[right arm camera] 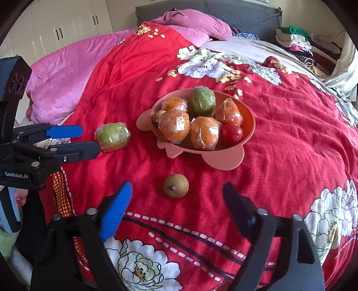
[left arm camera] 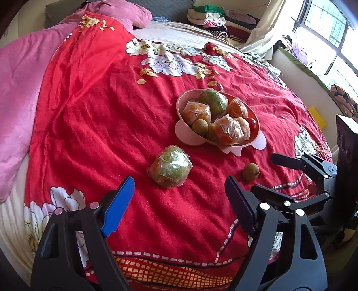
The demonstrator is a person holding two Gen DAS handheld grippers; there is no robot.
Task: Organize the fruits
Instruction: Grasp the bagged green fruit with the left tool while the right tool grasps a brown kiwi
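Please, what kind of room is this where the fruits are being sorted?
Most likely a bedroom. The pink bowl of fruit sits on a bed covered with a red floral blanket, a padded headboard stands behind it, and folded clothes are stacked beside it.

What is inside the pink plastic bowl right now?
The pink plastic bowl holds plastic-wrapped oranges, a wrapped green fruit, a red tomato and small brown fruits; anything beneath is hidden.

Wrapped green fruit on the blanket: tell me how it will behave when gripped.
The wrapped green fruit is round, so a push would probably roll it, though the soft blanket may slow it. Its crinkled, glossy film looks slippery and may shift under the pads.
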